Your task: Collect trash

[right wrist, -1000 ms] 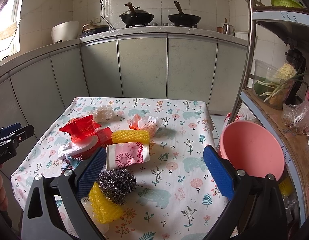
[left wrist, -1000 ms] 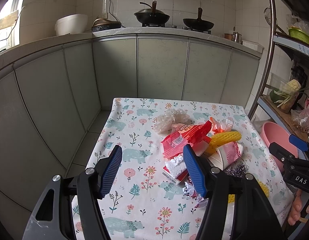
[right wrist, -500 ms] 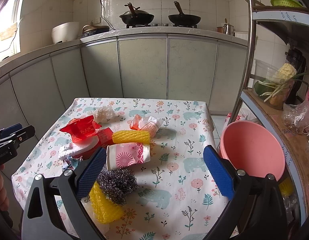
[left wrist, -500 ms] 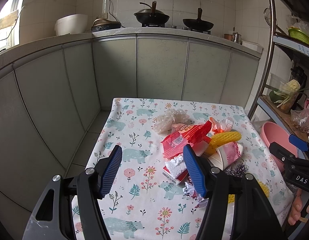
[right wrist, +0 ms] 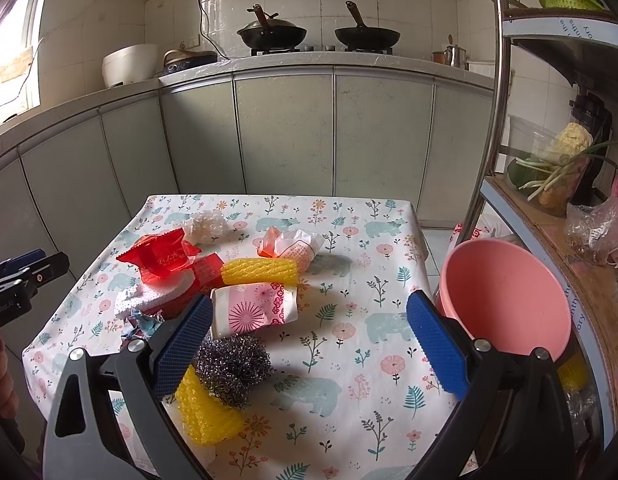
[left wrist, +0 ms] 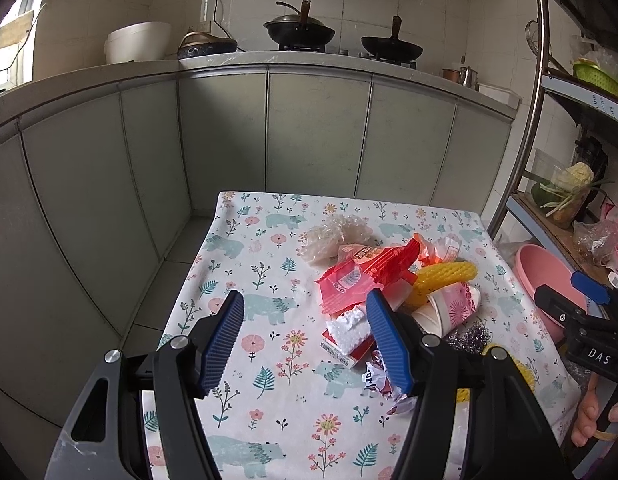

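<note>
Nothing moved: both grippers (jaws apart) unchanged above trash pile [right wrist: 245,280].

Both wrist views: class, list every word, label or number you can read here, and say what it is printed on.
"DAS": white letters on the right gripper, seen in the left wrist view.
Red wrapper: gold print, too blurred to read.
Red box: barcode label, too small to read.
Shelf edge: printed text, upside down, unreadable.
Left gripper: white lettering, too blurred.
</note>
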### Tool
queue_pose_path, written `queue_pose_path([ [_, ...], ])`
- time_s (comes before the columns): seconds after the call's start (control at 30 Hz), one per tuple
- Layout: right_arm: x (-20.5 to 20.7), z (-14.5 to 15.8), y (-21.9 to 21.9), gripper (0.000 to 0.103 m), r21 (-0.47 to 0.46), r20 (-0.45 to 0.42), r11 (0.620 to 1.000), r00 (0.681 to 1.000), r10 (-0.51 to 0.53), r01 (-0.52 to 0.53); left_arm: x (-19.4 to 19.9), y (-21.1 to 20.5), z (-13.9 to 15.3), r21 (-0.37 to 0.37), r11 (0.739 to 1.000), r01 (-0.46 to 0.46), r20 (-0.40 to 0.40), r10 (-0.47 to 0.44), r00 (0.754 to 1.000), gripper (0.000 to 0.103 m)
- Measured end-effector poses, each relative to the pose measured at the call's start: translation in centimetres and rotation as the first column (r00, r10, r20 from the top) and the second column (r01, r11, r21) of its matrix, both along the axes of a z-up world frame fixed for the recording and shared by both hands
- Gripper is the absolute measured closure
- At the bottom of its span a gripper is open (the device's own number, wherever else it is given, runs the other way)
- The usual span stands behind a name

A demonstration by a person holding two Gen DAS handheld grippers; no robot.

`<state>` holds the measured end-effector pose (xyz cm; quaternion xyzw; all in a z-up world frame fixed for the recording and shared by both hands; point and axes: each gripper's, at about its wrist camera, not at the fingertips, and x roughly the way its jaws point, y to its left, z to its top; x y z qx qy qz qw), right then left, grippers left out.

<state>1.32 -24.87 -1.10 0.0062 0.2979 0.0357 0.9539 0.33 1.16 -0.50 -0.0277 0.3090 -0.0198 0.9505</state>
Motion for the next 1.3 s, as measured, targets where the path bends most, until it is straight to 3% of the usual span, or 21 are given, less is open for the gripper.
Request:
queue_pose_path([
  [0.23, 0.0, -0.3, -0.4, 0.005, 0.010, -0.013, 1.000, 1.000, 0.024, -0.024, -0.2, 1.6, -0.1, -0.009, 0.999, 0.040, 0.011, -0.040, 0.999, 0.036],
  [0.4, -0.2, -0.9, -0.8, 0.016, 0.051, -0.063, 0.996, 0.995, 0.079, -0.076, -0.3, 2.2, -1.7, -0.078, 0.989, 0.123, -0.060, -0.128, 0.990, 0.037],
  [0.57, -0.6, -1.5, -1.2, 0.027, 0.126, -0.120, 0.982, 0.981, 0.153, -0.138, -0.7, 1.1, -3.6, -0.122, 0.965, 0.234, -0.128, -0.249, 0.960, 0.037],
  [0.83, -1.3, -2.2, -0.8, 0.042, 0.197, -0.173, 0.950, 0.945, 0.276, -0.241, -0.5, -2.9, -5.3, -0.103, 0.922, 0.374, -0.186, -0.387, 0.903, 0.040],
  [0.97, -1.8, -2.5, -0.1, 0.046, 0.219, -0.196, 0.930, 0.921, 0.338, -0.295, -0.1, -4.2, -5.9, -0.121, 0.909, 0.399, -0.209, -0.417, 0.885, 0.049],
  [1.13, -1.6, -2.9, 0.7, 0.048, 0.223, -0.212, 0.919, 0.904, 0.370, -0.324, 0.6, -5.2, -6.8, -0.119, 0.906, 0.405, -0.239, -0.422, 0.874, 0.050],
  [1.3, -1.1, -3.9, 1.4, 0.061, 0.229, -0.243, 0.913, 0.889, 0.389, -0.337, 1.3, -5.5, -7.4, -0.108, 0.915, 0.389, -0.255, -0.404, 0.879, 0.059],
])
